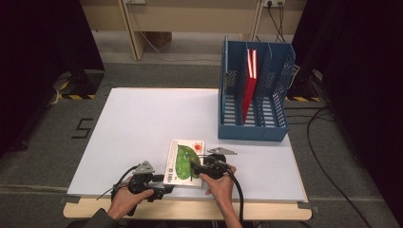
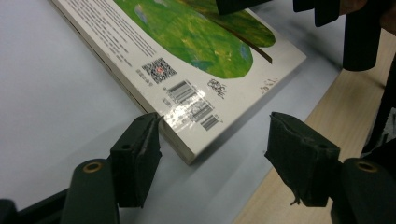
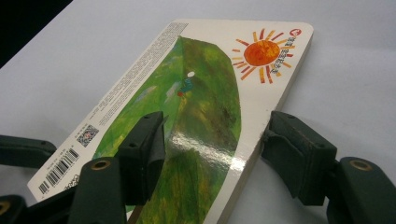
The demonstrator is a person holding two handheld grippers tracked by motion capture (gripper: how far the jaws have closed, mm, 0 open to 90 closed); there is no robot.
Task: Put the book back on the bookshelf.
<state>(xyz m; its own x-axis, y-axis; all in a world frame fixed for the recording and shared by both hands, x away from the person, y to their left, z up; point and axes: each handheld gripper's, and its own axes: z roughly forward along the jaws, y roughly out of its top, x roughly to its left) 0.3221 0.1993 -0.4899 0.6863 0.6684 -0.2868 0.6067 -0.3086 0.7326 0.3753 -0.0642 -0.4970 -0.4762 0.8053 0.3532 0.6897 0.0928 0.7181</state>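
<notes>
1. Jaws of the right gripper (image 3: 212, 154) clamp the board book (image 3: 201, 107) across its edge, near the table's (image 1: 142, 123) front.
2. Left gripper (image 2: 212, 156) jaws stand apart around the barcode corner, not touching.
3. Seat the left pads squarely before lifting toward the blue file rack (image 1: 254, 128).

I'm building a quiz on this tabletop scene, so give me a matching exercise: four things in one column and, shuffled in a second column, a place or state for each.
Things:
1. picture book
2. red book
3. file rack
4. right gripper

Places or states:
A. stands on the table's far right side
B. stands upright in a middle slot
C. lies flat near the table's front edge
D. straddles the book's edge, one pad above the cover

Pairs: 1-C, 2-B, 3-A, 4-D
</notes>
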